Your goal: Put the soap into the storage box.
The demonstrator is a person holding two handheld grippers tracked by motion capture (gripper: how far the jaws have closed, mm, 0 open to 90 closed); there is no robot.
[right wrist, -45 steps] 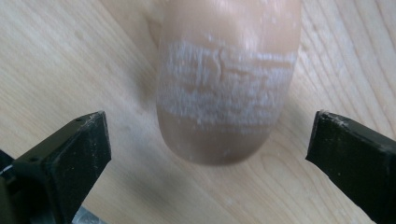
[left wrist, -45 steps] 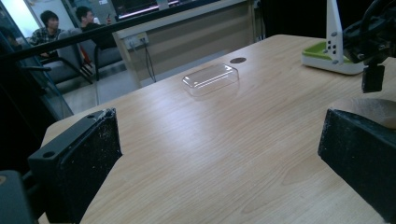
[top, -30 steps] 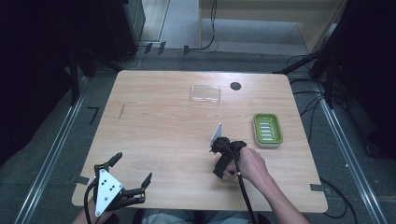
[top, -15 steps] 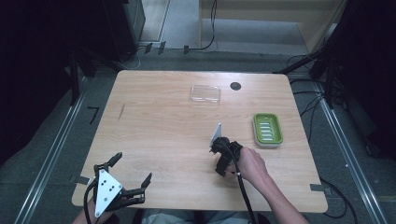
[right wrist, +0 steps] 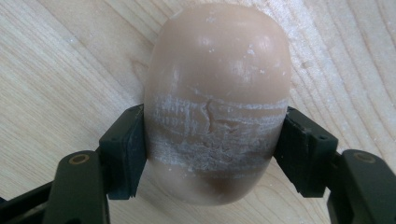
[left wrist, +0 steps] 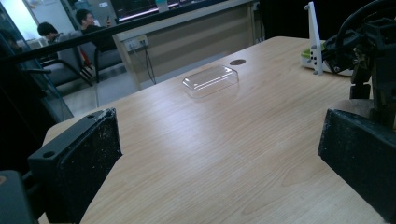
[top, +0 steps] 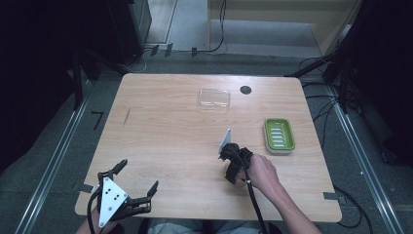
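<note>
A tan oval bar of soap (right wrist: 217, 93) lies on the wooden table (top: 165, 126). My right gripper (right wrist: 215, 154) has just been closing, and both black pads now press on the bar's sides over a band of white scuff marks. From above, the right gripper (top: 232, 165) points down at the table right of centre, with a hand behind it. My left gripper (top: 138, 176) rests near the front left corner, its jaws wide open with nothing between them. In its own view the left gripper (left wrist: 219, 163) frames bare table.
A green soap dish (top: 279, 135) sits just right of the right gripper. A clear plastic lid (top: 214, 97) lies toward the far edge, with a dark round hole (top: 246, 89) beside it. People sit in the background behind the table in the left gripper view.
</note>
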